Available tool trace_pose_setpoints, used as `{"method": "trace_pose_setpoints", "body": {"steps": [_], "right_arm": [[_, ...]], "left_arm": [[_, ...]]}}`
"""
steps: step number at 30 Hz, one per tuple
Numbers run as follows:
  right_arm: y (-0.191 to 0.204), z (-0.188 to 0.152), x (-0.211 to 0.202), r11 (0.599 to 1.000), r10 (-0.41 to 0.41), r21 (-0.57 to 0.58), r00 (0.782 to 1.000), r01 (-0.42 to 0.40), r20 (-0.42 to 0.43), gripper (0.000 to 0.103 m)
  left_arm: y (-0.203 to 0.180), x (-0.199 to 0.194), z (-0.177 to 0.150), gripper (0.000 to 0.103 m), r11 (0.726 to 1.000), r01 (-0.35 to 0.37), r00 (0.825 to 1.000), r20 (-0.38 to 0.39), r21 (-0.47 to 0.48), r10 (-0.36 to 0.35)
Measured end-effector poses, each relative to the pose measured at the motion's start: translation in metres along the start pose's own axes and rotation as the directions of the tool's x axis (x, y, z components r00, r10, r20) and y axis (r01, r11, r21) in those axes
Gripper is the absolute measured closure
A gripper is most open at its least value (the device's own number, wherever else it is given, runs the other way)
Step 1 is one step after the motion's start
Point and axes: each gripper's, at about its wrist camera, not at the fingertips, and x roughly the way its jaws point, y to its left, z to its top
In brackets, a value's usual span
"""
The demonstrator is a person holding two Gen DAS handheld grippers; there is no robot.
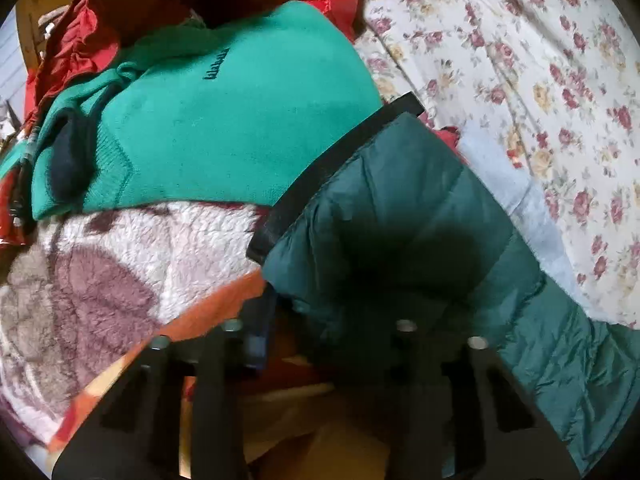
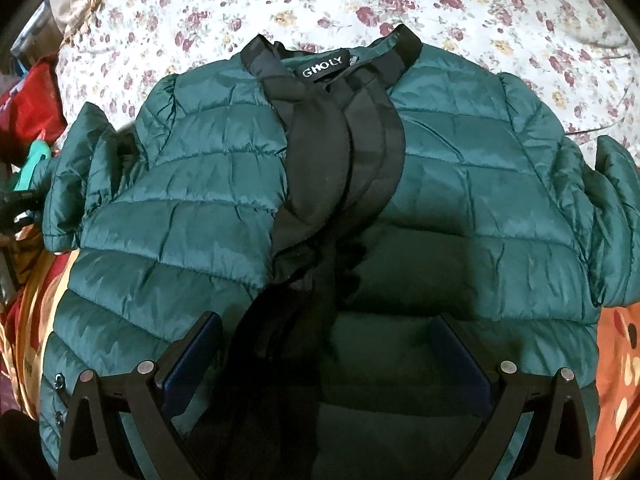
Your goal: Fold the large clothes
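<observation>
Both over green jacket (image 2: 200,220): right fingers (image 2: 192,360) wide apart, empty; left fingers (image 1: 256,344) at sleeve (image 1: 400,208), grip unclear.

1. A floral bedsheet (image 2: 360,4) fills the top of the right wrist view.
2. A fleece blanket (image 1: 120,264), white with mauve patches, lies at lower left in the left wrist view.
3. An orange patterned cloth (image 2: 620,380) shows at the lower right edge.
</observation>
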Motion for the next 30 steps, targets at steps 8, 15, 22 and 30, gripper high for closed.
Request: {"method": "trace_pose_setpoints", "body": {"steps": [8,15,22,30], "right_arm": [[0.002,0.0,-0.001,1.0,0.011,0.007,1.0,-0.011,0.011,0.0],[-0.001,-0.004,-0.009,0.999,0.029,0.012,0.999,-0.03,0.015,0.0],[-0.022,0.005,-0.016,1.0,0.0,0.029,1.0,0.0,0.029,0.0],[-0.063,0.007,-0.04,0.996,-0.033,0.088,0.997,0.026,0.074,0.0]], "left_arm": [[0.003,-0.087,-0.017,0.096,0.991,0.1,0.986,0.127,0.085,-0.11],[-0.011,-0.161,-0.034,0.096,0.96,0.233,0.957,0.137,0.153,-0.254],[-0.08,-0.229,-0.081,0.096,0.868,0.355,0.907,0.099,0.347,-0.41],[-0.195,-0.26,-0.167,0.096,0.736,0.449,0.864,-0.038,0.507,-0.502]]}}
